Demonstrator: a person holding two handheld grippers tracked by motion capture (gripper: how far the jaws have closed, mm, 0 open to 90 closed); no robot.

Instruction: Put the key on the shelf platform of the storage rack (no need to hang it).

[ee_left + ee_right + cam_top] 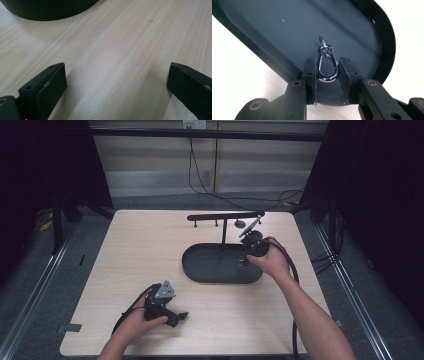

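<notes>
My right gripper (327,67) had its jaws clamped on a small silver carabiner clip (327,65), pinched by its two long sides, with a little ring at its far end pointing away from me. I held it above the black oval tray (274,30), near the tray's right end in the high view, where my right hand (270,259) sat just below the black hanging rack (225,216) that rose from the tray.

My left gripper (165,306) lay low over the table (125,45) at the near left, jaws wide apart with nothing between them, well away from the work.

The clip worried me most. It was smooth, rounded metal held by narrow edges, so I judged it could pivot or squirt out of the jaws if I nudged it against the rack, and then drop into the tray. Squeezing harder might have pressed the spring gate inward and loosened the hold. Its small ring was hard to see from above, so I could easily have missed a peg. With the left gripper so far off, nothing steadied the rack; a push from my right could have tipped or slid the tray.
</notes>
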